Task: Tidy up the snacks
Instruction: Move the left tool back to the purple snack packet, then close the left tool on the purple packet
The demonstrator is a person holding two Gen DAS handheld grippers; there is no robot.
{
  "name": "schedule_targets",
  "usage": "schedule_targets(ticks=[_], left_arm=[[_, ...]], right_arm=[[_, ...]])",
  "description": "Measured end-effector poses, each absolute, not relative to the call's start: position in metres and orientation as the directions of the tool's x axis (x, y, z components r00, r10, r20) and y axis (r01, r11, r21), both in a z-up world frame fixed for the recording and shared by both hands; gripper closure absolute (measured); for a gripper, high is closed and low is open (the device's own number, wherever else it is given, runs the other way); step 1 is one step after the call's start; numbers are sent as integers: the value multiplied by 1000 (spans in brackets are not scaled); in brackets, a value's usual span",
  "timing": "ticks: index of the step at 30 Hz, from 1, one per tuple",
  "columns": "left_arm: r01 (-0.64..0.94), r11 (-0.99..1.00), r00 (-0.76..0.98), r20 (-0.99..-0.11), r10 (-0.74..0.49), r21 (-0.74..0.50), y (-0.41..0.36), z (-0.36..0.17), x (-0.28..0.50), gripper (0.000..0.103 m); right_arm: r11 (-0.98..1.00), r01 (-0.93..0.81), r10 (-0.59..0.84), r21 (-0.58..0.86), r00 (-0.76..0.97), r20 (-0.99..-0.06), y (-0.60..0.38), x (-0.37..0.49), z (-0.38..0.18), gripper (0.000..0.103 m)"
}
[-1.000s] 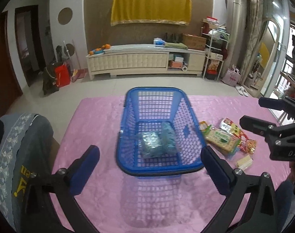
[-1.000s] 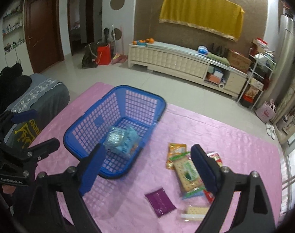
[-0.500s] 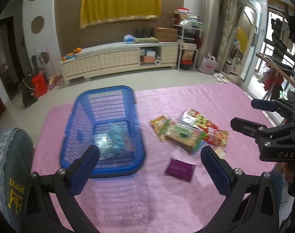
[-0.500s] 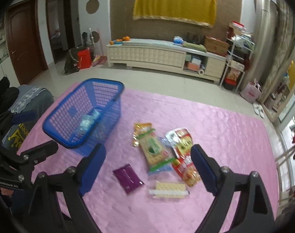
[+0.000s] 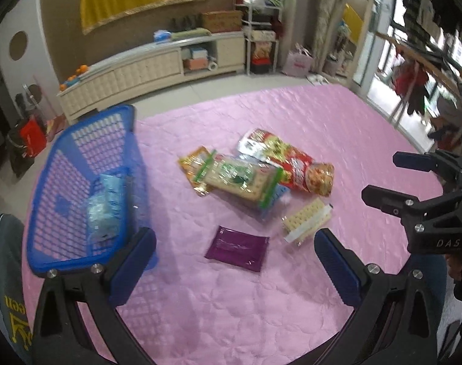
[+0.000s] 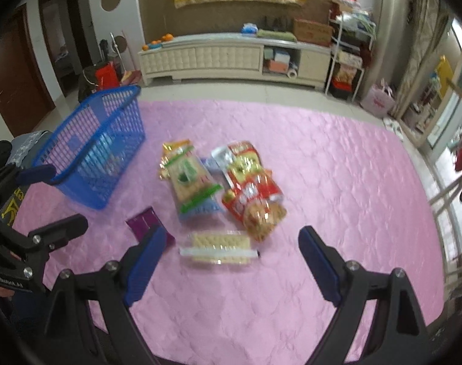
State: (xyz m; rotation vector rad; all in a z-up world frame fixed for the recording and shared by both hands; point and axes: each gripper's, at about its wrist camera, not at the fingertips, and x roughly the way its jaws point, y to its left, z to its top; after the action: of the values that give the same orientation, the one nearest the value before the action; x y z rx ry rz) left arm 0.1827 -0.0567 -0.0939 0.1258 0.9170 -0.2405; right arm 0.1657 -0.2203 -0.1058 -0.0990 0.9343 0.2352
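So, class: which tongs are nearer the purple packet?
Left. The left tongs hover open directly over the purple packet; the right tongs are off to its right, open above the cracker pack.

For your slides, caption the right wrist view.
Open right gripper hovers over a clear cracker pack, beside snack packets and a blue basket.

One basket [image 5: 78, 182], five loose snack packets [image 5: 237, 248], one inside.

Quilted pink cloth [image 5: 337, 127] with satin sheen; blue basket [image 5: 78, 158] of perforated moulded plastic; snack packets, e.g. purple sachet [image 5: 237, 248], in glossy film; tongs' blue pads [image 6: 145, 261], matt.
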Motion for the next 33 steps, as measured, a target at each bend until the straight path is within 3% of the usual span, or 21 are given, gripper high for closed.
schedule_targets(ticks=[5,16,33], left_arm=[[327,944,526,-839,-139,48,-67,-130,190,0],[392,920,404,-902,-151,22,-69,-189,224,0],[483,875,272,-953,-135,14,-71,-235,258,3]], right_arm=[[980,-191,146,49,538,-830,-232,163,-135,12],[985,-171,112,38,450,-886,-223,172,-194,12],[997,-78,58,25,466,-883,-235,178,-208,12]])
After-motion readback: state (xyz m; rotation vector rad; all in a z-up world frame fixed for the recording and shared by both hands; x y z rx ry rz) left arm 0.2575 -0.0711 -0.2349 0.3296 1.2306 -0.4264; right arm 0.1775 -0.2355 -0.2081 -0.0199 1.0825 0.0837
